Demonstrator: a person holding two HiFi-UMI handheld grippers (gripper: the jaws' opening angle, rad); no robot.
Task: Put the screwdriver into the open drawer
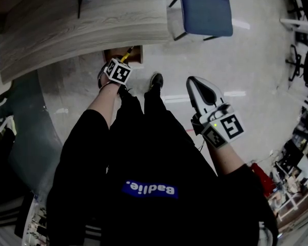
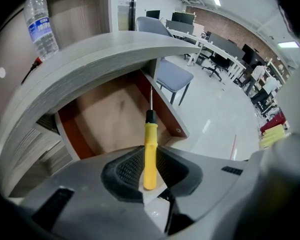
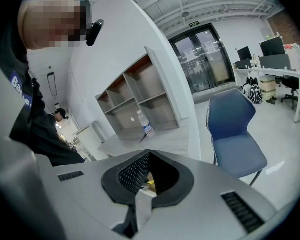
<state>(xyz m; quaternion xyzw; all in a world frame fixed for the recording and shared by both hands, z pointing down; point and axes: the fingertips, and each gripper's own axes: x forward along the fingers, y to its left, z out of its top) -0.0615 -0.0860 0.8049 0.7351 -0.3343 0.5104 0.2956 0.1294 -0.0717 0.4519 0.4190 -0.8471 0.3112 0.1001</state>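
Screwdriver (image 2: 150, 134) in left tool (image 2: 149, 156) (over drawer (image 2: 110, 114))

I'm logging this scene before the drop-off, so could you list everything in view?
desk: one, grey wood grain, curved
drawer: one, reddish-brown, open under the desk edge
screwdriver: one, yellow handle, gripped above the drawer, shaft pointing into it
water bottle: one, clear with blue label, upright on the desk
chair: one, blue, on the floor beside the desk
shelf unit: one, grey, behind the desk
office desks and chairs: several, dark, far across the room
left gripper: grey, fingers closed on the screwdriver handle
right gripper: grey, held off to the right, away from the desk; fingers open or shut unclear
person's legs: two, black trousers, standing before the drawer
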